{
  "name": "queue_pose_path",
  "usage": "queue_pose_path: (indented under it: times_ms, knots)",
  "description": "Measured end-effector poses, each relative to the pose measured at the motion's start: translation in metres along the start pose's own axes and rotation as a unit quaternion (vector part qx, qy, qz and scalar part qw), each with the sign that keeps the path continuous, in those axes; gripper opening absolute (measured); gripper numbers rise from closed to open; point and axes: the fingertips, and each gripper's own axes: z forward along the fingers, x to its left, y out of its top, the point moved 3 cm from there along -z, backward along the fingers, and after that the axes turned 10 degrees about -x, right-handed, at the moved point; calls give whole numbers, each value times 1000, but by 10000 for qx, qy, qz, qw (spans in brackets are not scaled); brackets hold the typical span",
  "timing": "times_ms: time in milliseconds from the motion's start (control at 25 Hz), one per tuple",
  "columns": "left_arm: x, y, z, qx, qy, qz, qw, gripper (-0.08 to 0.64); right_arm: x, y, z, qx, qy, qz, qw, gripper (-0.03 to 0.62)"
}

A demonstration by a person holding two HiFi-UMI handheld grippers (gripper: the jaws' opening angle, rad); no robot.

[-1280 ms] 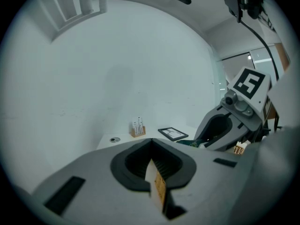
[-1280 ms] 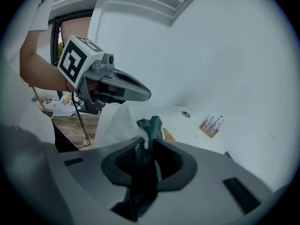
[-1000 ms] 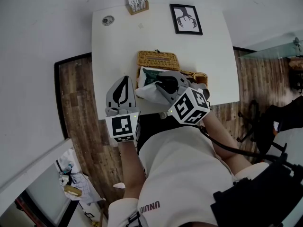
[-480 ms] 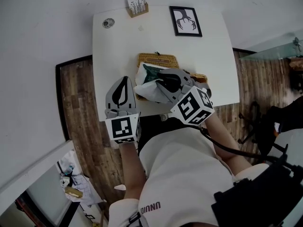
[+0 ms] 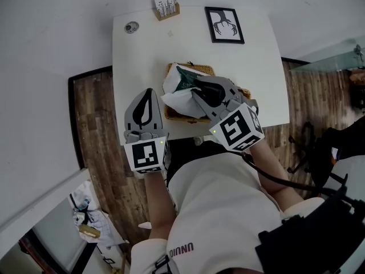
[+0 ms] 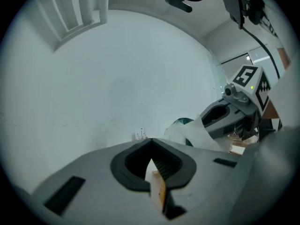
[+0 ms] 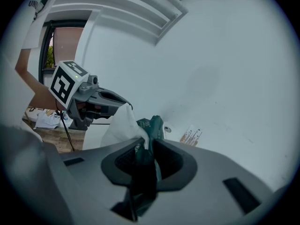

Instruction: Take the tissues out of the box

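A woven wicker tissue box [image 5: 178, 116] sits at the near edge of the white table [image 5: 142, 56]. Above it hangs a green plastic tissue pack [image 5: 183, 80] with white tissue [image 5: 181, 101] spilling out, clear of the box's opening. My right gripper [image 5: 197, 91] is shut on the pack, and the green wrapper [image 7: 152, 125] runs down between its jaws. My left gripper [image 5: 147, 93] hovers left of the box, shut with nothing in it. In the left gripper view the pack [image 6: 194, 134] and the right gripper [image 6: 220, 120] show at the right.
A framed black-and-white picture [image 5: 224, 23], a small card holder [image 5: 166, 3] and a small round object [image 5: 132, 27] lie at the table's far side. Another wicker piece [image 5: 243, 91] lies right of the box. Wood floor surrounds the table; my torso is close to its near edge.
My right gripper has risen with the tissue pack, which now hangs higher above the wicker box. The left gripper has lifted a little beside it.
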Motion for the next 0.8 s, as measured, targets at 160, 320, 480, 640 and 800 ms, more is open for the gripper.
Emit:
queue_pose_path:
  times_ms: [160,320,480,640,800]
  knots:
    - [1,-2,-2,35,-12,46,10000,12,-6,3,-3,-34,-177,24,9998,86]
    - [1,-2,-2,54,3,61,10000,12,-12,8,-7,-219,-361,179,9989,86]
    - [-1,2,-1,-6,-38,52,10000,12,-19,15,-12,-433,-494,325,9973,86]
    - [0,2,0,1,-50,47,10000,12,-23,19,-14,-494,-607,243,9966,86]
    - [-2,6,3,-82,-29,-43,10000,12,-26,22,-17,-466,-648,106,9968,86]
